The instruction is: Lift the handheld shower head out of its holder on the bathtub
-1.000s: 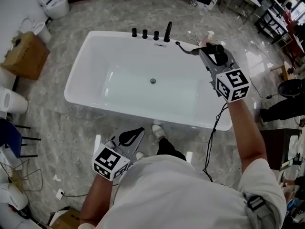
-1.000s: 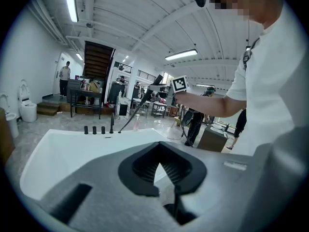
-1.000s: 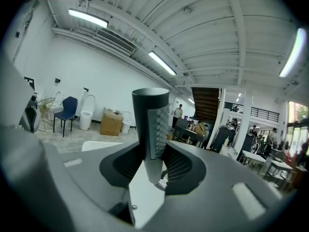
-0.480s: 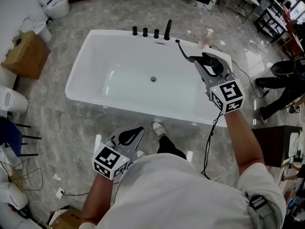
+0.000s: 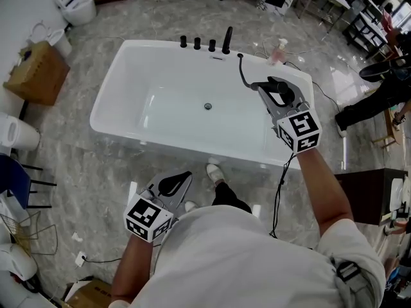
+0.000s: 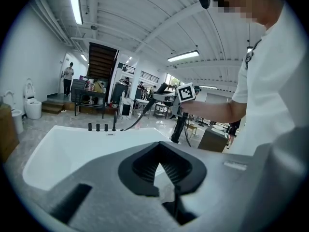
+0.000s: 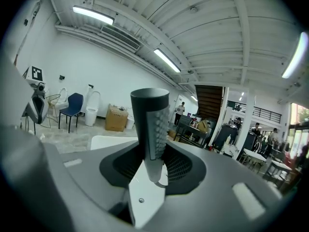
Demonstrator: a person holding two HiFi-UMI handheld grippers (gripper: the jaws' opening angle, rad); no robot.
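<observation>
The black handheld shower head (image 5: 283, 87) is off the tub deck and in the air over the right end of the white bathtub (image 5: 126, 55). My right gripper (image 5: 275, 91) is shut on it. Its black hose (image 5: 242, 69) curves back to the deck beside the row of black taps (image 5: 197, 43). In the right gripper view the shower head (image 7: 150, 123) stands upright between the pads of the right gripper (image 7: 154, 164). My left gripper (image 5: 174, 183) hangs low near my body, outside the tub, shut with nothing in it (image 6: 161, 151).
A pink bottle (image 5: 278, 51) stands on the tub's far right corner. A cardboard box (image 5: 35, 72) and toilets (image 5: 72, 5) are at the left, a blue chair (image 5: 13, 181) nearer. Another person (image 5: 379, 101) walks at the right. A cable hangs from my right gripper.
My right gripper has carried the shower head left, nearer to me and lower, and the hose has followed. The left gripper has barely shifted. The person at the right has walked on.
</observation>
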